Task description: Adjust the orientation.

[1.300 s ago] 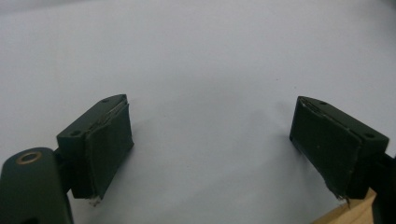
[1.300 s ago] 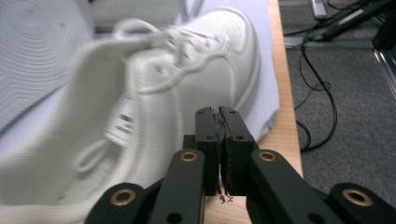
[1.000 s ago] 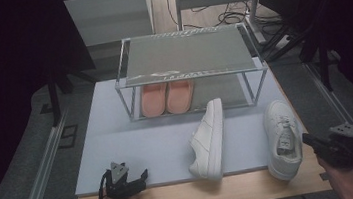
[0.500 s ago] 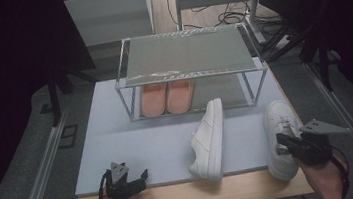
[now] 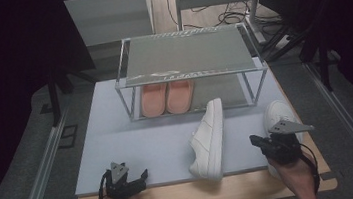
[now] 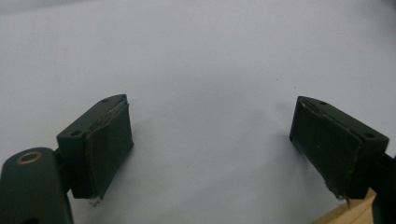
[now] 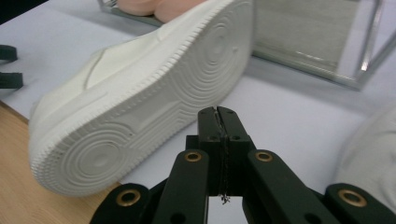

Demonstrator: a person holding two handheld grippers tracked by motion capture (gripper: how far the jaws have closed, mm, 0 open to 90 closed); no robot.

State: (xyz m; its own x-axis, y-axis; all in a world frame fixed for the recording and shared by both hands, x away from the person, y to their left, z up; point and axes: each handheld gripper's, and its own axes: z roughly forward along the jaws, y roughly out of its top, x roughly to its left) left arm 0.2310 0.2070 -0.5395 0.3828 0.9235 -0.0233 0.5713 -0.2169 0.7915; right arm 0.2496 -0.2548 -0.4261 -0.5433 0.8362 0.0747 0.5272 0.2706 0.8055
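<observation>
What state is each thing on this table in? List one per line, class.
Left gripper: open, empty, over the mat.
Right gripper: shut, empty, pointing at the tipped sneaker.
Tipped sneaker: on its side, sole showing.
Second sneaker: upright, beside the right gripper.
Pink slippers: paired on the rack's lower shelf.
Rack: top shelf bare.

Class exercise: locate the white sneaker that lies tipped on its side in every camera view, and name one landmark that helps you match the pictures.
High view: the white sneaker lying on its side is centre-right on the pale blue mat, left of the right gripper.
Left gripper view: not in this picture.
Right gripper view: its ribbed white sole faces the camera at upper left.
Shared landmark: the metal-framed shoe rack behind the sneaker.
</observation>
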